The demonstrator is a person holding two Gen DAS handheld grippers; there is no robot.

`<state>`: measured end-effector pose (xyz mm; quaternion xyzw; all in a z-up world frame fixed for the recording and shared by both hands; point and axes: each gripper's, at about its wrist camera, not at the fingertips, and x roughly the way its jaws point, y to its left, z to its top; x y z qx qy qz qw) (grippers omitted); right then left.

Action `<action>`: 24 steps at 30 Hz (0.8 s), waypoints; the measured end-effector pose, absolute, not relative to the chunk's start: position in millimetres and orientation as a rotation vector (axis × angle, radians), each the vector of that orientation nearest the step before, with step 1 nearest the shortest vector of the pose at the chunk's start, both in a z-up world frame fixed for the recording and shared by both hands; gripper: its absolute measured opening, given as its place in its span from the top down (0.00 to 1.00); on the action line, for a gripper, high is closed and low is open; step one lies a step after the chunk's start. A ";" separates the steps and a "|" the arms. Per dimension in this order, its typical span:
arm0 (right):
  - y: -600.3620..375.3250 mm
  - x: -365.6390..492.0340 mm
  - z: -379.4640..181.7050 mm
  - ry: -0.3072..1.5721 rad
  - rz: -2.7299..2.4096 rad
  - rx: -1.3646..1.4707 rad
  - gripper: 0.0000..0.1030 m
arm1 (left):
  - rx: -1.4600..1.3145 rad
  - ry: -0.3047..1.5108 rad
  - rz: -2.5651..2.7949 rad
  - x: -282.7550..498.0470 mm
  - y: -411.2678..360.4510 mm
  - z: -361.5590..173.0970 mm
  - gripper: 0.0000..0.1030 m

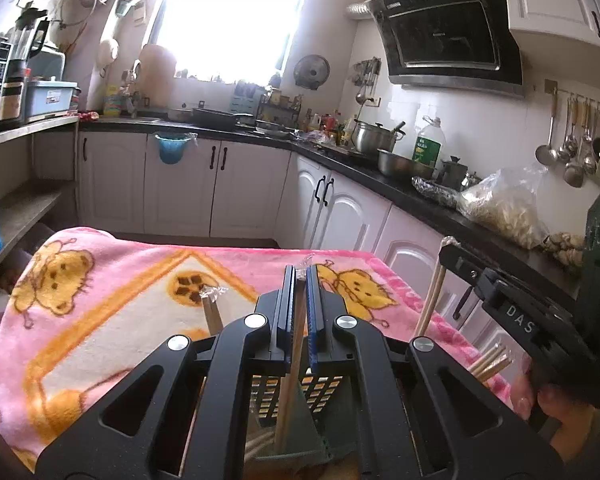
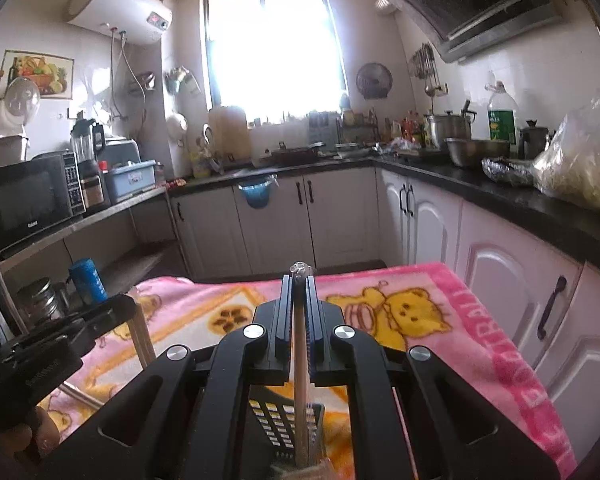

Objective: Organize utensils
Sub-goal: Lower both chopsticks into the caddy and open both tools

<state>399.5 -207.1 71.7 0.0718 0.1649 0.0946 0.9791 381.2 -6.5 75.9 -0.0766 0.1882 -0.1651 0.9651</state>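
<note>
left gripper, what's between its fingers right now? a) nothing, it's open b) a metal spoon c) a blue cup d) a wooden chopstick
d: the left gripper is shut on a wooden chopstick that runs down toward the slotted utensil basket.

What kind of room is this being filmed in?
A home kitchen, fairly clearly. A range hood hangs over a pot on the black counter, ladles hang on the tiled wall, and a microwave sits on a side shelf.
</note>
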 end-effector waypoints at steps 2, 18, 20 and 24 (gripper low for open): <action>-208.2 398.9 68.1 0.346 0.191 0.149 0.94 | -0.156 0.389 -0.337 380.4 -6.3 74.2 0.99; -218.3 383.3 64.7 0.377 0.203 0.191 0.70 | -0.158 0.422 -0.354 376.9 -4.7 70.8 0.99; -219.6 379.5 67.3 0.375 0.206 0.191 0.63 | -0.157 0.425 -0.356 376.8 -4.3 70.9 0.99; -222.6 368.8 74.4 0.356 0.210 0.187 0.51 | -0.168 0.440 -0.356 375.1 -2.3 70.1 0.99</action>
